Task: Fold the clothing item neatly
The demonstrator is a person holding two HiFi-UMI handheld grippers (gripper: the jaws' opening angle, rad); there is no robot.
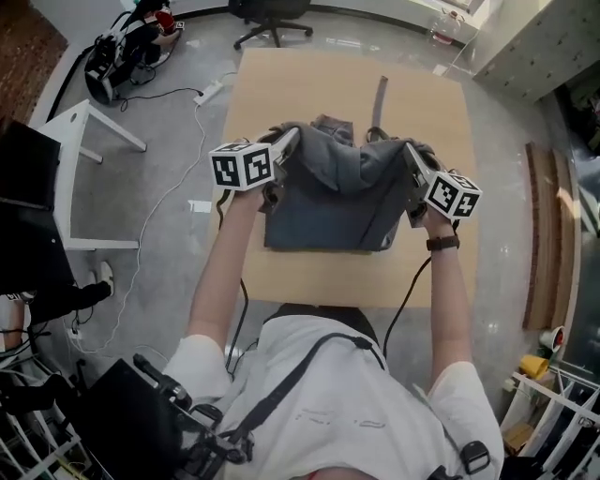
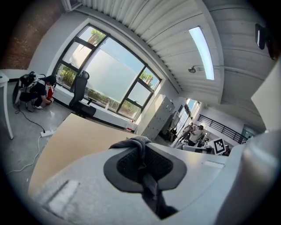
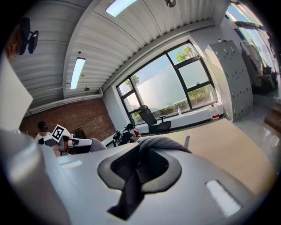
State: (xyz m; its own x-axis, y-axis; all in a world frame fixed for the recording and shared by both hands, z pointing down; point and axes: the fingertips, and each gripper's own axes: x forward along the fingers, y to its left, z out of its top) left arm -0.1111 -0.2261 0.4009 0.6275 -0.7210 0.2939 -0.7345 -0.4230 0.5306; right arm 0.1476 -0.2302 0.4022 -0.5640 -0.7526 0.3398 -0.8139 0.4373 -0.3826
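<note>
1. Your white shirt (image 1: 328, 394) fills the near edge of the head view, just short of the wooden surface (image 1: 281, 84).
2. Your left hand-held gripper (image 1: 284, 150) is closed narrow on the left side of the grey clothing item (image 1: 328, 211). In the left gripper view (image 2: 142, 151), a fold of that cloth (image 2: 137, 143) is pinched between the pads and bunches over the tips.
3. Your right hand-held gripper (image 1: 411, 155) is closed just as narrow on the garment's right side. In the right gripper view (image 3: 147, 154), grey cloth (image 3: 160, 141) is caught between the pads and humps over the tips.
4. You have the clothing item at the middle of the surface, towards the near side. Its far part is lifted and sags between the two hand-held grippers, while its near part lies flat on the wood.
5. Beyond the garment, a grey strip (image 1: 380, 94) lies on the far part of the surface.
6. An office chair (image 1: 272, 14) stands on the floor past the far edge, and a white table (image 1: 94, 122) stands to the left.
</note>
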